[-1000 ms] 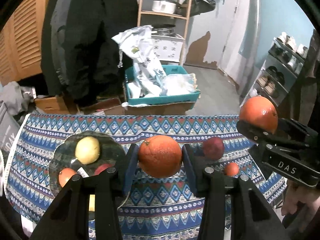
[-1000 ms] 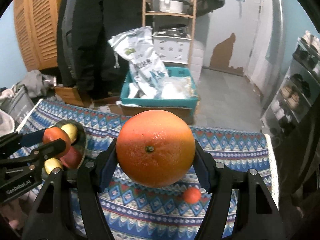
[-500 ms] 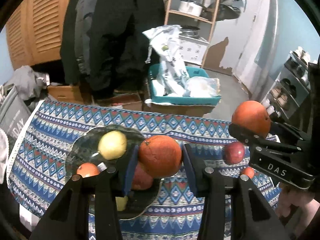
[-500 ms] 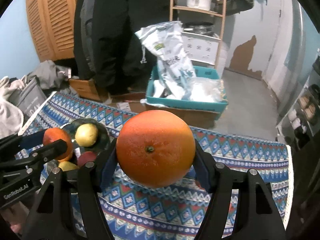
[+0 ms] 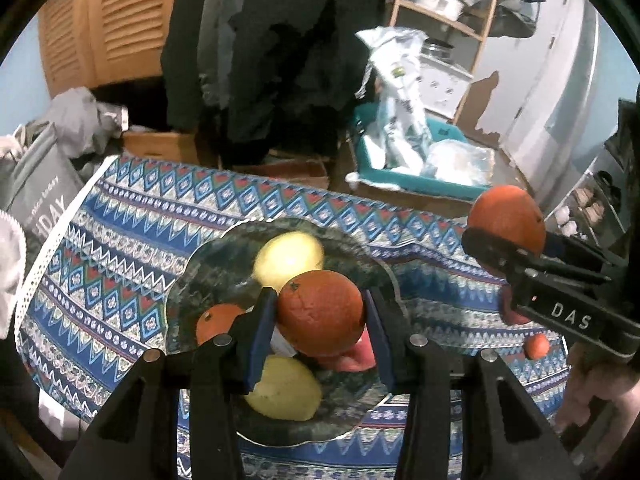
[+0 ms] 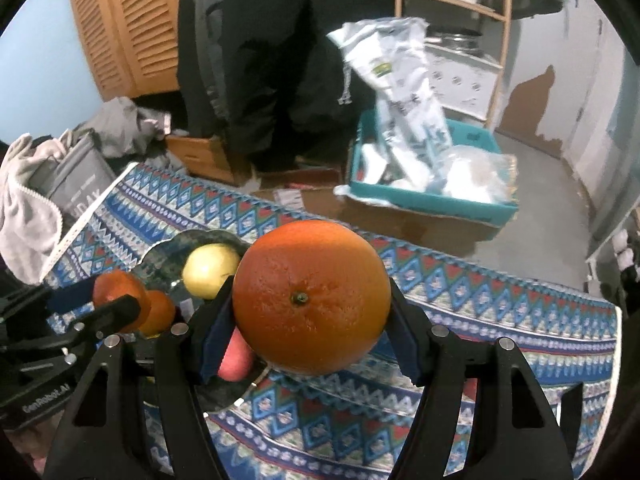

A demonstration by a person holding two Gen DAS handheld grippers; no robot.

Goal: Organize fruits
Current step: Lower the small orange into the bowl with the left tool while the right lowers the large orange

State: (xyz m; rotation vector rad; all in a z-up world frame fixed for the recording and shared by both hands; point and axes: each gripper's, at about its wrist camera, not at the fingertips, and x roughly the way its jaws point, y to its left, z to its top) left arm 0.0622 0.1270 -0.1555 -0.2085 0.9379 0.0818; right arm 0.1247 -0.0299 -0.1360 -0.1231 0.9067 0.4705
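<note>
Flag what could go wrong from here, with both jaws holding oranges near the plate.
1. The plate already holds two yellow fruits, a small orange and a red fruit, so the left gripper's orange, let go on top of them, may roll off onto the cloth.
2. The right gripper's orange is big and hangs beside the plate; bringing it in now could bump the left gripper.

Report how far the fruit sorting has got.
Done: two yellow fruits, a small orange and a red fruit lie on the plate.
In hand: the left gripper holds an orange above the plate; the right gripper holds a bigger orange.
Left: a tiny orange fruit and a red one on the cloth.
</note>
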